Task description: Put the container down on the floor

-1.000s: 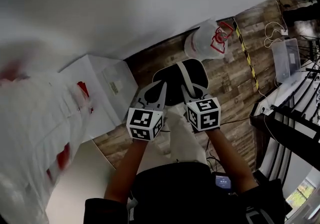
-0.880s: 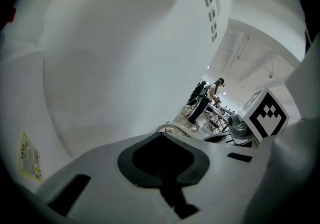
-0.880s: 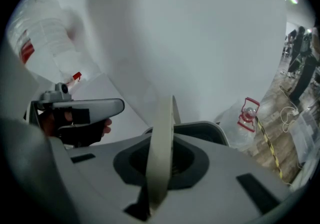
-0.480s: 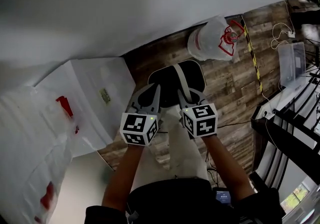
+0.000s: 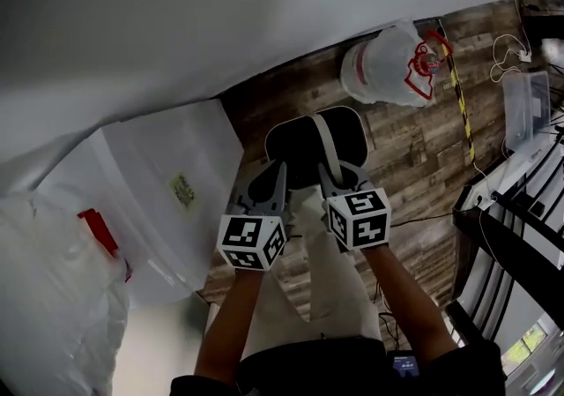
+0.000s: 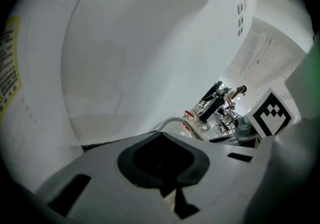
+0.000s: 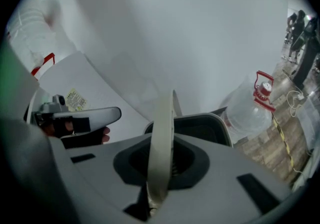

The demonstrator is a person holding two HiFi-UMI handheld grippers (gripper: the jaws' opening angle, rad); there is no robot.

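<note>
Right gripper (image 5: 333,175) jaws are clamping the thin handle (image 7: 161,143) of the black container (image 5: 304,143), which is hanging above the wooden floor (image 5: 414,147). Left gripper (image 5: 271,184) jaws are sitting together, empty, beside its rim. Risk: handle sliding through the pinch, container swinging and landing tilted.

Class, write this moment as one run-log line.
container: black, held by handle | right gripper: shut on handle | left gripper: jaws together beside container rim | floor: wood planks below
</note>
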